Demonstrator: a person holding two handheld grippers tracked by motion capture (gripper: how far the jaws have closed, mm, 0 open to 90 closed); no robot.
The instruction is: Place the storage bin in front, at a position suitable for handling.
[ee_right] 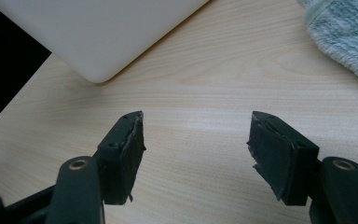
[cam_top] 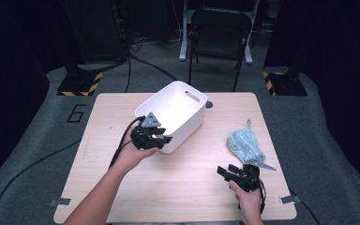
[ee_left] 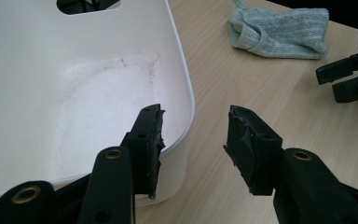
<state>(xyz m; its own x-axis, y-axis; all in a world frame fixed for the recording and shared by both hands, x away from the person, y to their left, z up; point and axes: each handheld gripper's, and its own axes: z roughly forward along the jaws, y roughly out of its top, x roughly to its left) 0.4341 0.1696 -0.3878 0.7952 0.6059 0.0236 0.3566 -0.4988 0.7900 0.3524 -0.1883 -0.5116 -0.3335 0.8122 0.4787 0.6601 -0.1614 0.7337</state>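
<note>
The bin [cam_top: 171, 115], rigid, light and smooth-walled, is seen mid-bench [cam_top: 122, 197]. Its near rim is straddled by the half-open left tool [ee_left: 193, 135], not yet pinched; the rim is judged the best hold. The right tool [ee_right: 196, 140] is held open, empty.

Both grippers are all matte black plastic. The left gripper [cam_top: 155, 137] has a grey three-cornered plate sitting at its 12 o'clock, and a black cable trailing off toward 7 o'clock. The right gripper [cam_top: 229, 174] has its cable hanging off around 5 o'clock. Up close, the jaws carry brass-coloured rivets at the pivots and ragged, chewed-up black pads [ee_left: 154, 140] on the tips. Both forearms are bare, no sleeves.
</note>
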